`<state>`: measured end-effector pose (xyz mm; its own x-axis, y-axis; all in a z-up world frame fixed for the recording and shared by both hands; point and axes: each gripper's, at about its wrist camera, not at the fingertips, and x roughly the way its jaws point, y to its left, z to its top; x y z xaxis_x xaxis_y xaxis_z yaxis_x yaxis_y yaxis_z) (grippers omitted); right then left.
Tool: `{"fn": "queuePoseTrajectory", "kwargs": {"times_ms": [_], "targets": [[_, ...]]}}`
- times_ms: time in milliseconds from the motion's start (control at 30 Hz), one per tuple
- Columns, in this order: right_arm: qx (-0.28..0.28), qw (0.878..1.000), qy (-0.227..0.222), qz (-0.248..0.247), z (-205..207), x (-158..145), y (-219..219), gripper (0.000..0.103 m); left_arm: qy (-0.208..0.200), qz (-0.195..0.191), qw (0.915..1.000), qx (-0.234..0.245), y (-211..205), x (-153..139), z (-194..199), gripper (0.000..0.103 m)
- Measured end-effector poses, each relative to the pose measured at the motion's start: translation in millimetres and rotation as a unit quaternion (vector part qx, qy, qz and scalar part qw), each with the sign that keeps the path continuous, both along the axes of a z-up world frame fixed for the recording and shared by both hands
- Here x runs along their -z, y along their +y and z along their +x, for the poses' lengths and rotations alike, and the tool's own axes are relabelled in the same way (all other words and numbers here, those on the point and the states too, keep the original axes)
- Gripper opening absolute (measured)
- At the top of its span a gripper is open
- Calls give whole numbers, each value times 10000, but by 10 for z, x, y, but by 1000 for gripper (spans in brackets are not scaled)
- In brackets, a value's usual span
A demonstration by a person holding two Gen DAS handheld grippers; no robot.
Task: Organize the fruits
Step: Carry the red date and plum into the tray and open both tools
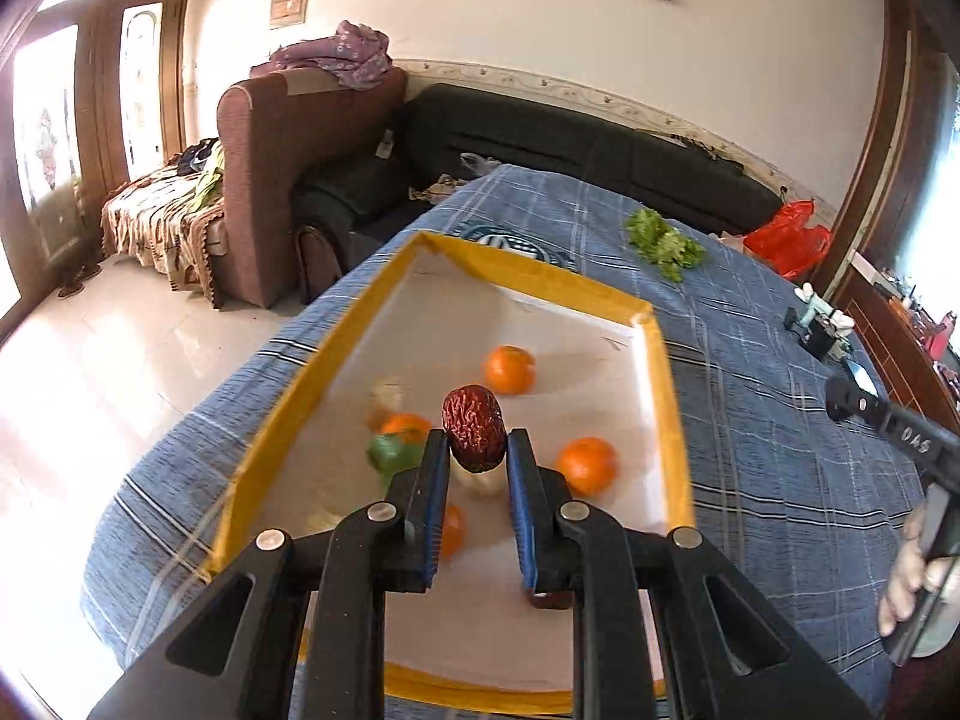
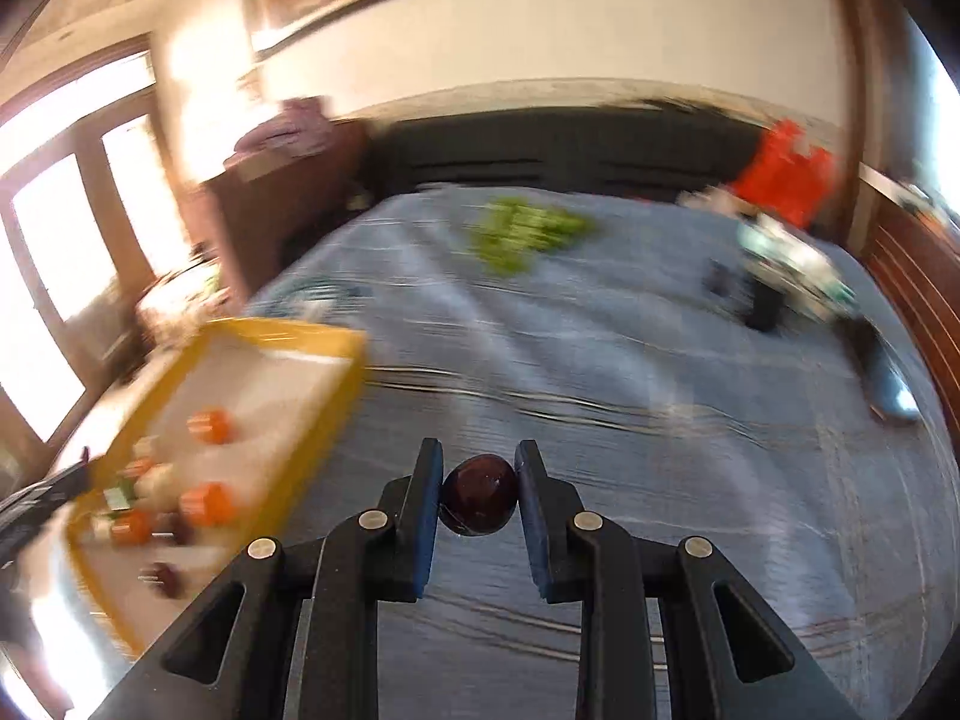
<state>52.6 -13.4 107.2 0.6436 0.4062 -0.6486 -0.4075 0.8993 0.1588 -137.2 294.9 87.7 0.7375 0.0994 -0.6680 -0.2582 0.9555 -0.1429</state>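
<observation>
Bright wooden-framed windows are lighting the room's left side beside a brown fabric armchair. The left gripper is pinching a wrinkled dark-red jujube above the yellow-rimmed white tray holding round orange tangerines on the blue plaid tablecloth. The right gripper is clamping a smooth dark-purple round fruit over that cloth; its view is blurring.

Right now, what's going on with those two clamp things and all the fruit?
A person is sorting fruit into a yellow-rimmed tray on a blue cloth. The left gripper holds a wrinkled red date between its fingers, above the tray, where several oranges already lie. The right gripper holds a dark round fruit over the cloth beside the tray; that view is blurred.
</observation>
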Motion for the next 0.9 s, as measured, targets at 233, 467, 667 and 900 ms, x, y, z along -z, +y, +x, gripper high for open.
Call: {"fn": "queuePoseTrajectory", "kwargs": {"times_ms": [233,467,667,900], "targets": [[-851,9956,230,-331,-38,77,1152,28,201,-4,9998,12,267,60,173,19],[-977,9908,524,-777,154,426,1664,28,480,-475,9977,60,563,222,498,19],[-1010,9878,764,-907,317,635,1788,28,693,-669,9953,-16,649,365,703,19],[-980,9904,728,-650,313,575,1732,29,514,-695,9962,-137,627,281,593,42]]}}
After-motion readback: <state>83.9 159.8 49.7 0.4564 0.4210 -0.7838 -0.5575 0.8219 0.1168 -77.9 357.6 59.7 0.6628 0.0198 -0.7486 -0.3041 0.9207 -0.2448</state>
